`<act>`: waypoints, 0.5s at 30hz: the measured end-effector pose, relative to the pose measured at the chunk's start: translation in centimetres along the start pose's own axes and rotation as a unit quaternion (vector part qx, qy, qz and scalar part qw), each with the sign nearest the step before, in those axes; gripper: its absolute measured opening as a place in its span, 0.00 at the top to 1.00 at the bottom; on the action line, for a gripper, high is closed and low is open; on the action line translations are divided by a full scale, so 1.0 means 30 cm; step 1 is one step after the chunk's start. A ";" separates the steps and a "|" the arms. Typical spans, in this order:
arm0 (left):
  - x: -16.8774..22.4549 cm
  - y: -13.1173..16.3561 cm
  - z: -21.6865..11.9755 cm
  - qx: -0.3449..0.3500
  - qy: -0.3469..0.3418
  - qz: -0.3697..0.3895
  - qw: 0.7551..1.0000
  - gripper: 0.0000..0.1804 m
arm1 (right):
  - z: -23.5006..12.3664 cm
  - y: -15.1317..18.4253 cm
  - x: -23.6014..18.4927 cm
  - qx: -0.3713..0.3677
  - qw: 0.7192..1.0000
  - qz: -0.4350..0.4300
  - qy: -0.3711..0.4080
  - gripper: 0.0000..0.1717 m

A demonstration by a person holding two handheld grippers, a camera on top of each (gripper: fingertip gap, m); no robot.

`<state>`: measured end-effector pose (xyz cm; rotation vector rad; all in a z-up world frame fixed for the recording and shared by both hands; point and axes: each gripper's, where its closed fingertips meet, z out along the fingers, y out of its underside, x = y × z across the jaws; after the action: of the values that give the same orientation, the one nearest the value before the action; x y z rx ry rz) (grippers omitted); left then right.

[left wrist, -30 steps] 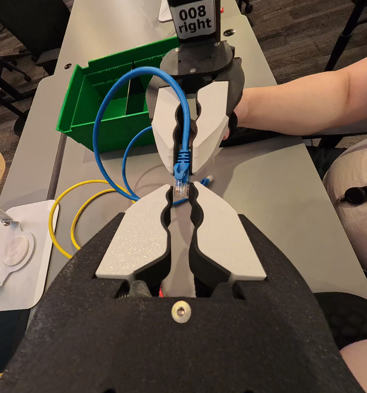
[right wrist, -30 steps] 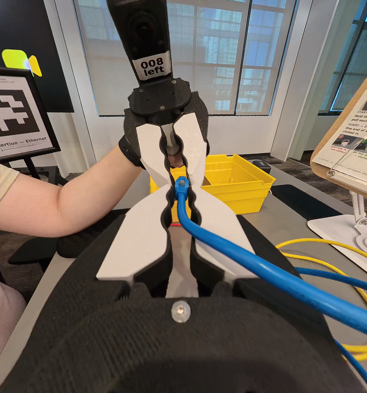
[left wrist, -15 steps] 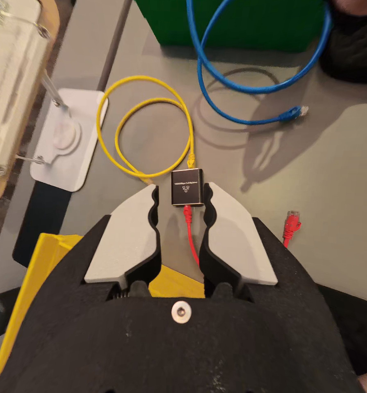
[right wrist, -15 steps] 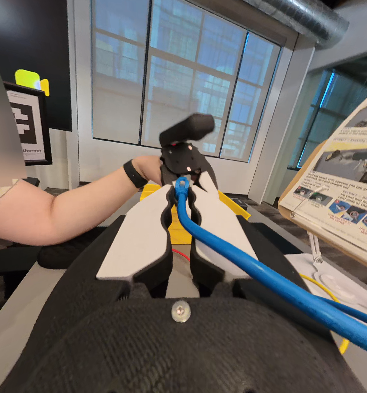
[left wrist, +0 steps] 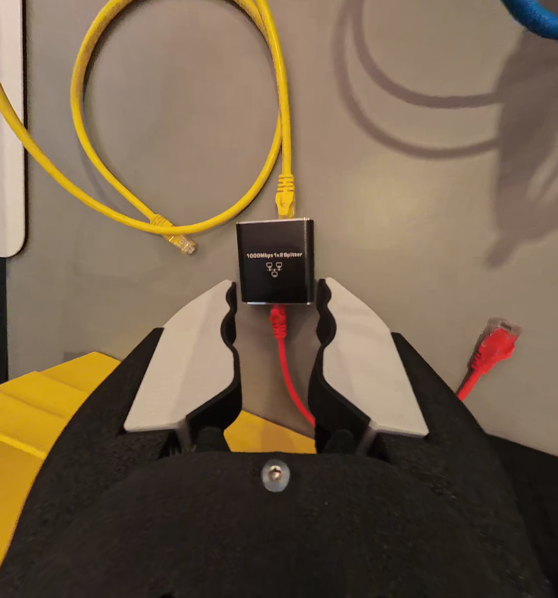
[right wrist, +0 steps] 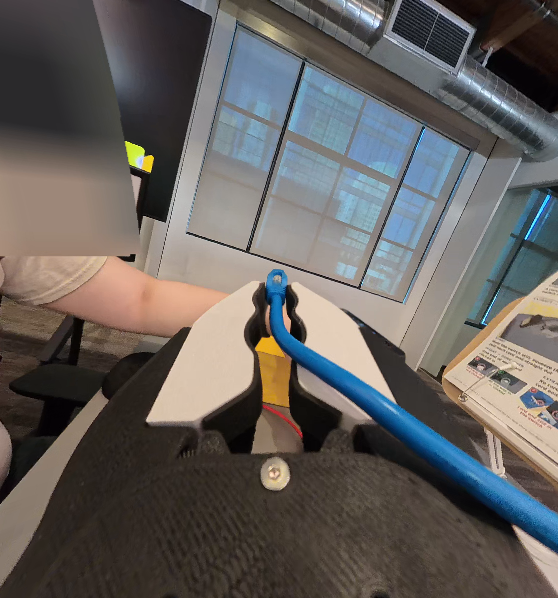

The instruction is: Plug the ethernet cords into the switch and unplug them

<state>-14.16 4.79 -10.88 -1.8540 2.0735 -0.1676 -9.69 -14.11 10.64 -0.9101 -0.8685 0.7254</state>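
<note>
My left tool (left wrist: 276,284) is spread wide, its fingertips either side of the near end of the black switch (left wrist: 275,262), with a sliver of grey table (left wrist: 400,210) showing between each pad and the box, so nothing is gripped yet. My right tool (right wrist: 276,286) is pinched on the boot of the blue ethernet cord's plug (right wrist: 275,281), the pads pressing on both sides and the tip poking out ahead.

The step in hand, as I judge it, is to clamp the switch so the blue plug can go in. To do it well I should close squarely on the two long side walls, keeping off the red cord (left wrist: 279,326) that enters the near face, and hold the box flat on the table so it cannot twist when the plug pushes.

The switch is a small, smooth, glossy box with rounded metal edges; it looks slippery, so the wavy black pads must bite firmly. A yellow cord (left wrist: 284,191) is plugged into its far face; that cord's other plug (left wrist: 179,241) lies loose to the left of the switch. A loose red plug (left wrist: 494,343) lies to its right. The cords are round, limp and rubbery, with ribbed boots and clear plastic tips.
</note>
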 end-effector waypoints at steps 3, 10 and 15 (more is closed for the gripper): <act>0.005 -0.024 0.030 -0.001 -0.002 -0.001 1.000 0.66 | -0.004 -0.023 -0.019 0.007 1.000 -0.009 -0.010 0.92; 0.006 0.032 0.110 -0.098 0.006 0.025 0.995 0.65 | -0.008 -0.034 -0.034 0.005 1.000 -0.018 -0.017 0.92; 0.005 0.049 0.145 -0.127 0.025 0.036 0.991 0.67 | -0.011 -0.033 -0.036 -0.002 1.000 -0.025 -0.014 0.92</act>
<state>-14.10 5.46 -15.42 -1.9296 2.2823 0.0734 -9.73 -15.55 11.07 -0.8805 -0.9148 0.6952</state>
